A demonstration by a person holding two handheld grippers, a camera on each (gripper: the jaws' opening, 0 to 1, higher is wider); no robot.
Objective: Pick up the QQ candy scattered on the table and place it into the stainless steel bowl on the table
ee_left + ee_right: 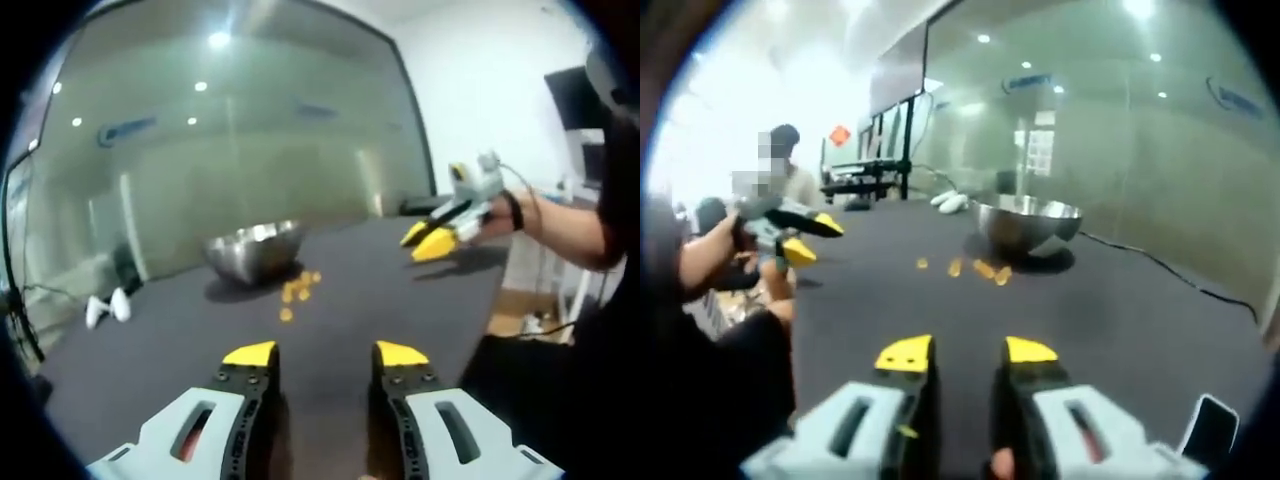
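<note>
Several small orange QQ candies (298,288) lie scattered on the dark table just in front of a stainless steel bowl (256,250). My left gripper (325,353) hovers open above the near part of the table, well short of the candies, with nothing between its yellow-tipped jaws. The right gripper (432,240) shows at the far right, held in a hand above the table edge, open. In the right gripper view the candies (978,268) lie before the bowl (1025,224). My right gripper (967,351) is open and empty there. The left gripper (805,238) appears at the left.
A dark table (380,300) carries everything. A glass wall stands behind the bowl. A white object (107,308) lies near the table's left edge. A cable (1160,268) runs across the table to the right of the bowl. A seated person (780,170) is in the background.
</note>
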